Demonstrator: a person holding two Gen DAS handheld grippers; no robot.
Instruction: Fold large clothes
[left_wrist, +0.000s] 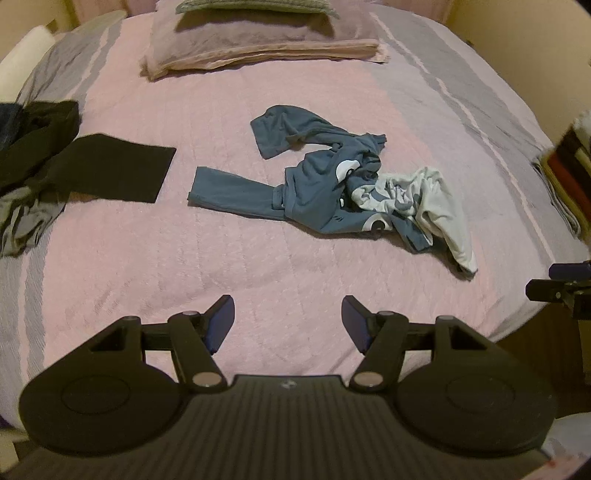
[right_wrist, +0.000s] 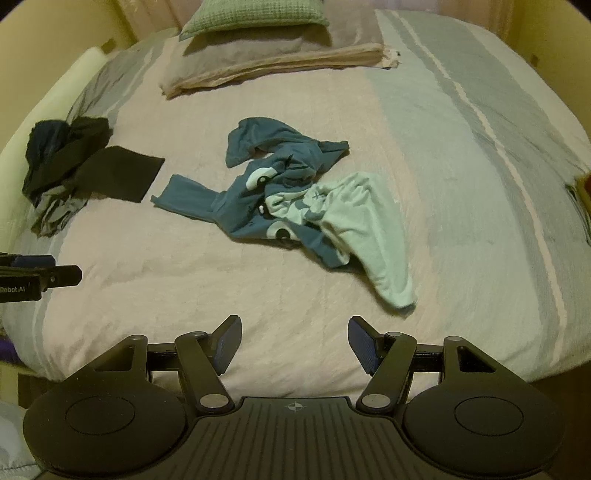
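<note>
A crumpled blue garment with white prints (left_wrist: 317, 188) (right_wrist: 251, 199) lies in the middle of the bed, one sleeve stretched out to the left. A pale mint part (left_wrist: 436, 206) (right_wrist: 362, 229) is bunched at its right side. My left gripper (left_wrist: 288, 321) hovers open over the near part of the bed, well short of the garment. My right gripper (right_wrist: 294, 341) is also open and empty, near the bed's front edge. Each gripper shows at the edge of the other's view: the right one (left_wrist: 561, 288), the left one (right_wrist: 37, 277).
A folded black cloth (left_wrist: 118, 170) (right_wrist: 118, 173) and a heap of dark and grey clothes (left_wrist: 33, 155) (right_wrist: 59, 166) lie at the left. Pillows and a folded blanket (left_wrist: 258, 40) (right_wrist: 273, 55) sit at the head of the pink bedspread (left_wrist: 184, 258). Stacked items (left_wrist: 569, 173) rest at the right edge.
</note>
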